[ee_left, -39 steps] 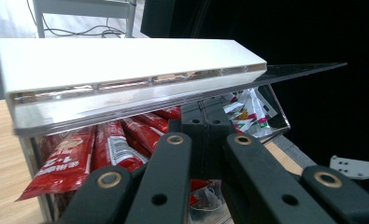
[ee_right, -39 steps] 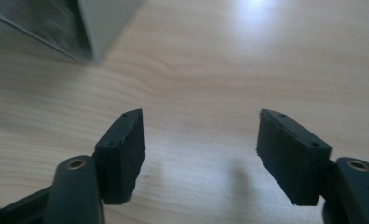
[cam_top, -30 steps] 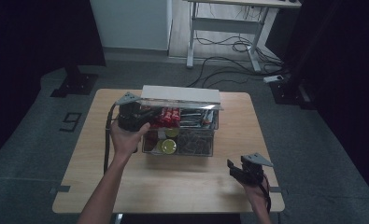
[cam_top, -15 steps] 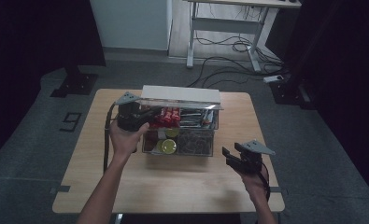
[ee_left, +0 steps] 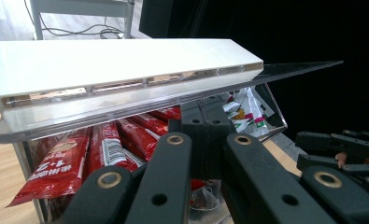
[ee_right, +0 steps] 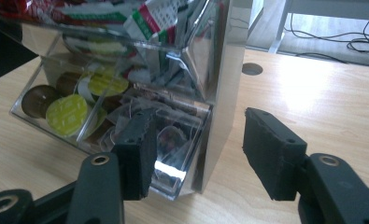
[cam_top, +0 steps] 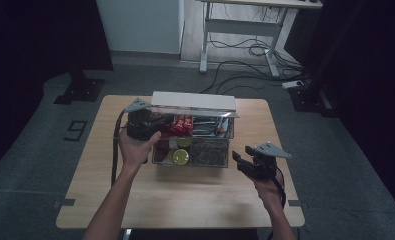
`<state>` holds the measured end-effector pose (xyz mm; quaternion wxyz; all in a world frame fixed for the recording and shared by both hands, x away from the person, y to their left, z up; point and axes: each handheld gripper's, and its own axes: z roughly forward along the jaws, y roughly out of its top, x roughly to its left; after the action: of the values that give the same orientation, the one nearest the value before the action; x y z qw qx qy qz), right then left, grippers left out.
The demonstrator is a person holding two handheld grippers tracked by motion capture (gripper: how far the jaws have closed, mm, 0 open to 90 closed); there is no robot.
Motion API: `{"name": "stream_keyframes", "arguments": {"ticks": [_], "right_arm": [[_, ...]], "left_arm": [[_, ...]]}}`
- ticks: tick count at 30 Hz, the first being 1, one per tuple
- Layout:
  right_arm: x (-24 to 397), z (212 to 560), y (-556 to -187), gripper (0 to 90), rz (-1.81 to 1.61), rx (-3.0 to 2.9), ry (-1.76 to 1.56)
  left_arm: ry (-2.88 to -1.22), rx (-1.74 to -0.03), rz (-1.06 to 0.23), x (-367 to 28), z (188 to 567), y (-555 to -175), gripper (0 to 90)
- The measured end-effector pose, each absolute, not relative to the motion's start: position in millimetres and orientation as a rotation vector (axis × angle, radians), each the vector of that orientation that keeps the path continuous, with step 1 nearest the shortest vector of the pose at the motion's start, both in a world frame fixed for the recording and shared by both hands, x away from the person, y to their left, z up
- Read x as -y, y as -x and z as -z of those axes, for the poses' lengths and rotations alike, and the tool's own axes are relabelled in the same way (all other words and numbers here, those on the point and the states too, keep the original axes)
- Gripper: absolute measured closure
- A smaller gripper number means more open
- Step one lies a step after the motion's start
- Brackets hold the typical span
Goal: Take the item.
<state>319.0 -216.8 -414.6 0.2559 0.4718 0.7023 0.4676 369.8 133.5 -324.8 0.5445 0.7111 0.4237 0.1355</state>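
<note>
The clear organizer box (cam_top: 192, 137) stands near the middle of the wooden desk (cam_top: 110, 200), toward its far edge. In the high view we see its white lid (cam_top: 193, 101) raised at the back, red packets (cam_top: 180, 124) in the upper tray and yellow-green capsules (cam_top: 180, 156) in the lower front compartment. The left tool (cam_top: 142, 122) sits at the box's left end, held by the left hand (cam_top: 135, 147); from here we cannot tell how its jaws stand. The right tool (cam_top: 245, 162) hovers over the desk just right of the box's front right corner, apart from it.

In the left gripper view, the lid (ee_left: 126, 65) fills the upper frame, with a clear panel beneath it. The red packets (ee_left: 102, 149) lie under it, and white-green sachets (ee_left: 243, 109) lie farther back. We cannot tell whether the left tool (ee_left: 205, 144) is spread or pressed together. The other tool shows at the right edge.

In the right gripper view, the right tool (ee_right: 196, 149) is spread wide, pinching nothing; the box's corner (ee_right: 210, 116) shows between its two pads (ee_right: 138, 154). The capsules (ee_right: 67, 112) and tea sachets lie behind the clear front wall.
</note>
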Motion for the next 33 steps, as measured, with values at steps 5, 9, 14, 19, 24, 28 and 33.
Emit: {"name": "stream_keyframes", "arguments": {"ticks": [5,9,14,19,24,28,33], "right_arm": [[216,408,-325,45.7,-1.290,-1.893,-1.286],[213,403,-327,46.8,-1.296,-1.889,-1.276],[211,398,-328,48.1,-1.300,-1.890,-1.262],[206,390,-330,49.7,-1.309,-1.894,-1.239],[201,385,-333,50.1,-1.302,-1.904,-1.220],[197,382,-336,50.4,-1.299,-1.909,-1.214],[191,381,-339,50.7,-1.287,-1.916,-1.200]], "left_arm": [[-1.688,-1.005,-0.321,-133,325,-370,90.0],[-1.688,-1.004,-0.321,-133,325,-370,90.0],[-1.686,-1.005,-0.319,-133,325,-370,90.0],[-1.684,-1.005,-0.320,-133,325,-370,90.0],[-1.685,-1.005,-0.319,-133,325,-370,90.0],[-1.686,-1.004,-0.319,-133,325,-370,90.0],[-1.683,-1.005,-0.318,-133,325,-370,90.0]]}}
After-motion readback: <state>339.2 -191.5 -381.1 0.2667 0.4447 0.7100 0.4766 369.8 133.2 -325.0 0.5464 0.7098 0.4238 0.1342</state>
